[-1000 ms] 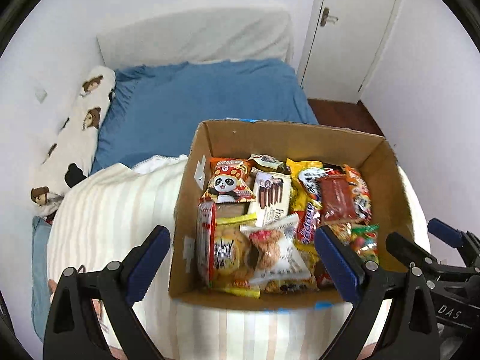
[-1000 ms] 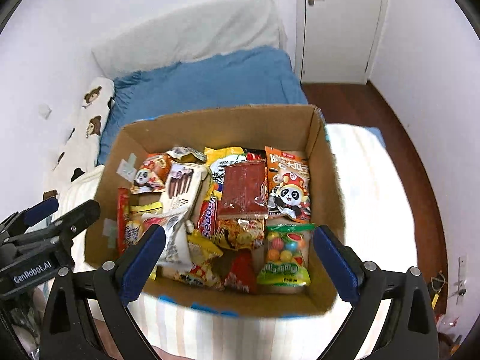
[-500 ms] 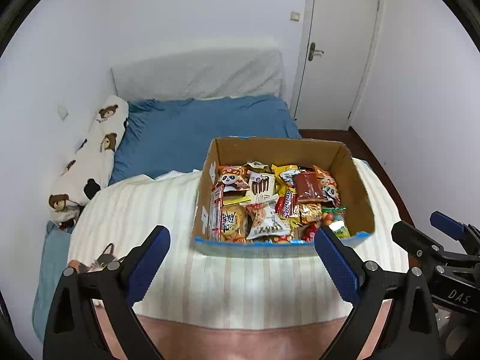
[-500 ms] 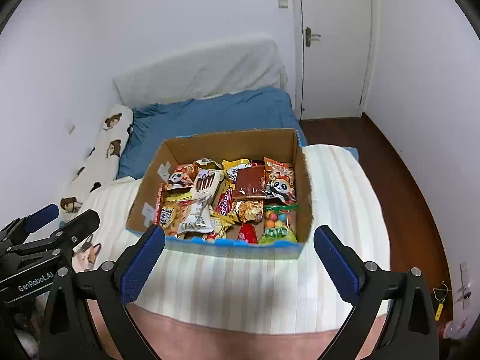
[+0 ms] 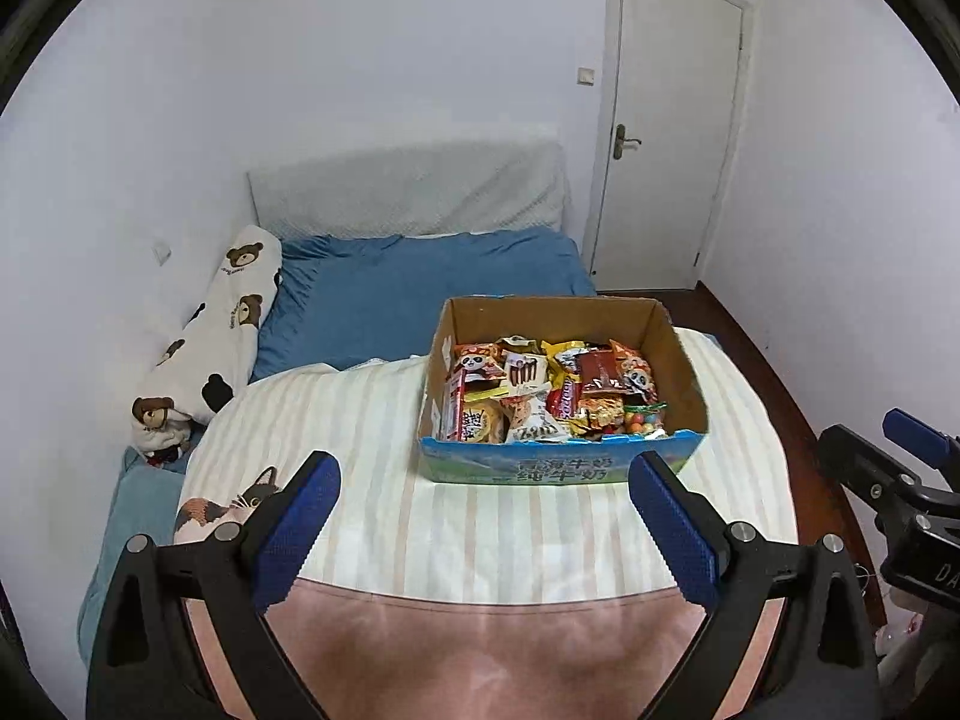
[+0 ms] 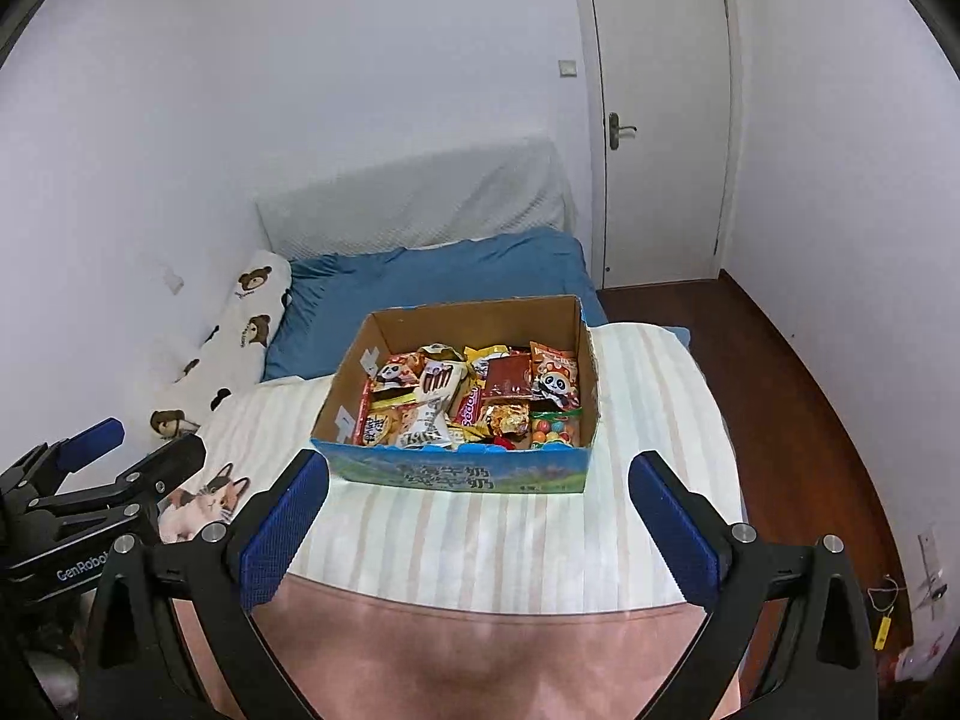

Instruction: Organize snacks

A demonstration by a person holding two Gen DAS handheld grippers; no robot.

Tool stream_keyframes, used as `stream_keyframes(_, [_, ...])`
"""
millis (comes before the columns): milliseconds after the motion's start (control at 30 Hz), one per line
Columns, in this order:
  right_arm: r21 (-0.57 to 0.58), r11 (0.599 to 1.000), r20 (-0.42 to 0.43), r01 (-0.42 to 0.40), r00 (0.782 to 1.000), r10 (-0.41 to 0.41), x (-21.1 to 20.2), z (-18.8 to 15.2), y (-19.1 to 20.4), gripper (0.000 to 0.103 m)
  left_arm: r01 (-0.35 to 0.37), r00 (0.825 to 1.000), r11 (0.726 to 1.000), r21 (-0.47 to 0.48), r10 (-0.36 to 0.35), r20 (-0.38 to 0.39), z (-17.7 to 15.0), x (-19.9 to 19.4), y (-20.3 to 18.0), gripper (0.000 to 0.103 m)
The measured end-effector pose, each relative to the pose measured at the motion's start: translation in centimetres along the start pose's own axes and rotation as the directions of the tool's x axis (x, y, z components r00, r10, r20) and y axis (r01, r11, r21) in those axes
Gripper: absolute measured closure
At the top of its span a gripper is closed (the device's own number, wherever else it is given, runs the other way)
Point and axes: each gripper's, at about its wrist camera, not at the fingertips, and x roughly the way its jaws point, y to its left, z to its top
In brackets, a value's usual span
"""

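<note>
An open cardboard box (image 5: 561, 467) with a blue printed front stands on a striped blanket on the bed; it also shows in the right wrist view (image 6: 456, 474). It holds several snack packets (image 5: 540, 396), among them panda bags and a chocolate-stick pack (image 6: 474, 399). My left gripper (image 5: 483, 516) is open and empty, well back from the box and above the blanket's near edge. My right gripper (image 6: 480, 516) is open and empty, at a like distance. Each gripper shows at the edge of the other's view.
The striped blanket (image 5: 372, 438) has a cat print (image 5: 222, 504) at its left. A blue sheet (image 5: 420, 282), a bear-print pillow (image 5: 210, 342) and a grey headboard lie beyond. A white door (image 5: 666, 156) and wooden floor (image 6: 798, 384) are to the right.
Both grippers have pulled back and up from right over the box, so the box now looks small and far. Both stay open and empty.
</note>
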Motion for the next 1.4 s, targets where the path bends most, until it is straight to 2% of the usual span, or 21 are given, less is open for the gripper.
stream_keyframes(267, [-0.022,1.000,0.022,0.005,1.000,-0.004,-2.2,-0.8,0.5,0.001,-0.001,1.000,1.000,0.004,0.001,0.011,-1.1,-1.9,-0.2,0.004])
stream_keyframes(367, [-0.022,1.000,0.026,0.010,1.000,-0.010,-2.1,-0.9,0.5,0.000,0.009,1.000,1.000,0.004,-0.009,0.008,-1.3,-1.7,-0.2,0.000])
stream_keyframes(500, [-0.026,0.999,0.028,0.029,0.999,-0.028,-1.1,-0.8,0.5,0.000,-0.018,1.000,1.000,0.007,0.018,0.023,-1.3,-1.2,-0.4,0.000])
stream_keyframes(733, [-0.017,0.998,0.014,0.056,0.998,-0.055,2.1,-0.1,0.0,0.000,-0.051,0.998,0.999,0.013,0.050,0.030,-0.3,1.1,-0.7,0.000])
stream_keyframes(1000, [0.000,0.996,-0.005,0.093,0.996,-0.093,6.6,1.2,-1.0,0.000,-0.085,0.996,0.996,0.013,0.085,-0.013,0.9,5.8,-0.7,0.000])
stream_keyframes(1400, [0.012,0.991,-0.035,0.135,0.990,-0.135,11.6,3.4,-1.9,0.000,-0.086,0.995,0.996,0.014,0.087,-0.044,3.0,10.3,-1.1,0.000])
